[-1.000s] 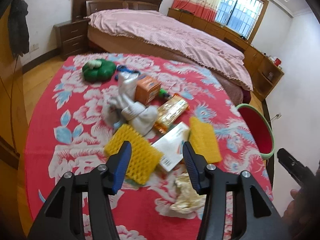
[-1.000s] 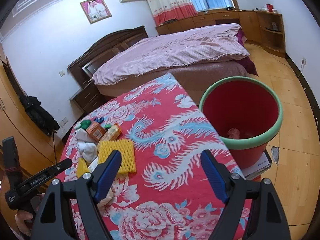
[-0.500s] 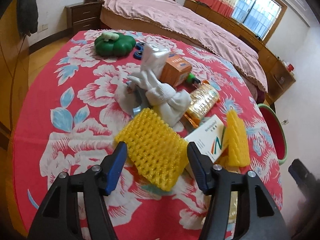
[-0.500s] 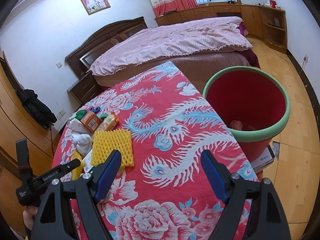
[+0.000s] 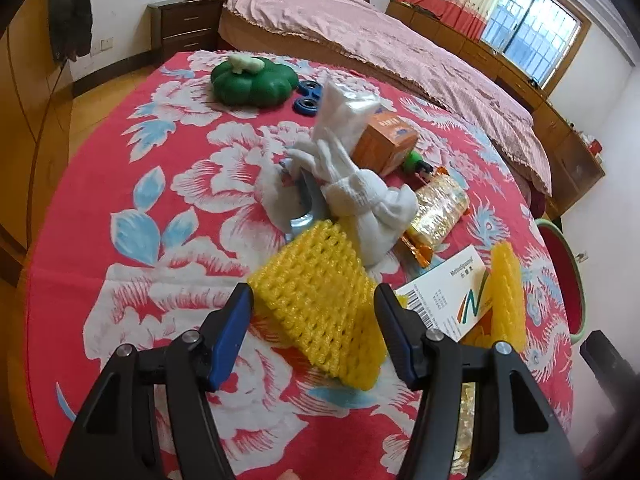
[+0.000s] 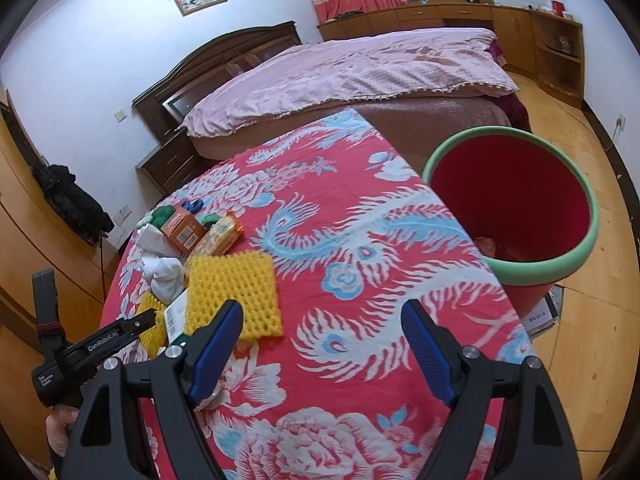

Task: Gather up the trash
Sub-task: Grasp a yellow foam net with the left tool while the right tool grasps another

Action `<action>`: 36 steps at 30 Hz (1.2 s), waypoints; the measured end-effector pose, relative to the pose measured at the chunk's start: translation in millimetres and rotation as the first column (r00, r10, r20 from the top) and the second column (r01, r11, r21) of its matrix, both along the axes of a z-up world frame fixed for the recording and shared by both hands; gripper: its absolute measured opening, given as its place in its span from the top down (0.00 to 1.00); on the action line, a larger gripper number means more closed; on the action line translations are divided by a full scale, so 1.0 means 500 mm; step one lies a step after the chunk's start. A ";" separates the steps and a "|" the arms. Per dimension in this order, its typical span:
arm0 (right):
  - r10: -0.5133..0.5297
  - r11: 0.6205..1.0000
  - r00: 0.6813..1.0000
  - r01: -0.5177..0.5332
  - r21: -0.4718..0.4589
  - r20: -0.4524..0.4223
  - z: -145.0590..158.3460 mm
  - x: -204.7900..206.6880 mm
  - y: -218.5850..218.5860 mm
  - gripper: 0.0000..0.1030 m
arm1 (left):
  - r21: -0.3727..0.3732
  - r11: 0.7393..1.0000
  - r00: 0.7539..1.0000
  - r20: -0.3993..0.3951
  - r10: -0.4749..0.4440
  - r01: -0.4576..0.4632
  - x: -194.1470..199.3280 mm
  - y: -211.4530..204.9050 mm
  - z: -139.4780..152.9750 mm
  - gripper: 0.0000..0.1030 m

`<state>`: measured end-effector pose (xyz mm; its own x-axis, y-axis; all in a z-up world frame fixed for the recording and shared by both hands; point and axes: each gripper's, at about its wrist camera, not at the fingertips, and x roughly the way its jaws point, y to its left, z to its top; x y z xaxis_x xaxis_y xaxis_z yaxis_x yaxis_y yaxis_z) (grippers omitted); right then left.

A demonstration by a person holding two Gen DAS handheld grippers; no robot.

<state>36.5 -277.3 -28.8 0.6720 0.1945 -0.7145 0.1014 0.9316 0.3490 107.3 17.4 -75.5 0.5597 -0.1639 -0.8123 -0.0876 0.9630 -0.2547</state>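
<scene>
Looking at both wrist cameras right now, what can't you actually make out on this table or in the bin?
- Red bin contents: right wrist view, its wall hides all but a pinkish scrap.
- Metal object: left wrist view, mostly under the white cloth.
- Crumpled wrapper: left wrist view, behind the left gripper frame.

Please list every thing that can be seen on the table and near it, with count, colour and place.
foam nets: two, yellow, near table edge; one between the left gripper's fingers
card: one, white, between the nets
snack packet: one, gold and orange, mid-table
cloth: one, white, beside the packet
box: one, orange, behind the cloth
pumpkin toy: one, green, far side
spinner: one, blue, beside the pumpkin toy
bin: one, red with green rim, on floor beside table
left gripper: open
right gripper: open, holds nothing
</scene>
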 end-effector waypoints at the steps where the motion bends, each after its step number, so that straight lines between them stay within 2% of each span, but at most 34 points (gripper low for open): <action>1: 0.005 1.000 1.000 -0.005 -0.001 -0.001 -0.001 0.002 0.004 0.19 | 0.005 1.000 1.000 0.002 -0.001 0.001 0.000 -0.004 0.000 0.40; 2: 0.016 1.000 1.000 -0.016 -0.004 -0.003 -0.002 0.005 0.011 0.19 | 0.008 1.000 1.000 0.004 -0.005 0.005 0.000 -0.006 0.000 0.41; 4: 0.029 1.000 1.000 -0.029 -0.008 -0.007 -0.006 0.011 0.019 0.19 | 0.024 1.000 1.000 0.016 -0.016 0.016 -0.002 -0.011 -0.001 0.50; 9: 0.067 0.998 0.997 -0.067 -0.010 -0.029 -0.022 0.033 0.046 0.19 | -0.083 0.995 0.998 0.022 -0.053 0.055 -0.003 -0.005 -0.006 0.83; 12: 0.087 0.996 0.995 -0.088 -0.007 -0.043 -0.033 0.045 0.061 0.19 | -0.084 0.994 0.997 0.039 -0.061 0.064 -0.007 -0.009 -0.001 0.89; 18: 0.124 0.992 0.990 -0.124 -0.004 -0.065 -0.052 0.064 0.083 0.20 | -0.105 0.993 0.996 0.074 -0.040 0.047 -0.024 0.007 0.018 0.90; 24: 0.152 0.988 0.985 -0.152 0.003 -0.083 -0.070 0.076 0.099 0.35 | -0.086 0.996 0.995 0.102 -0.018 0.027 -0.036 0.020 0.042 0.90; 26: 0.163 0.987 0.983 -0.163 0.009 -0.084 -0.072 0.078 0.102 0.44 | -0.077 0.997 0.993 0.113 -0.019 0.027 -0.041 0.018 0.049 0.90; 31: 0.163 0.987 0.984 -0.163 0.007 -0.075 -0.075 0.077 0.101 0.57 | -0.074 0.996 0.991 0.132 -0.032 0.042 -0.049 0.010 0.069 0.90; 34: 0.164 0.986 0.983 -0.162 0.031 -0.080 -0.082 0.079 0.098 0.78 | -0.079 0.996 0.989 0.141 -0.038 0.049 -0.054 0.004 0.080 0.90; 36: 0.165 0.985 0.983 -0.161 0.059 -0.077 -0.085 0.078 0.092 0.85 | -0.078 0.996 0.989 0.145 -0.040 0.052 -0.058 0.000 0.087 0.90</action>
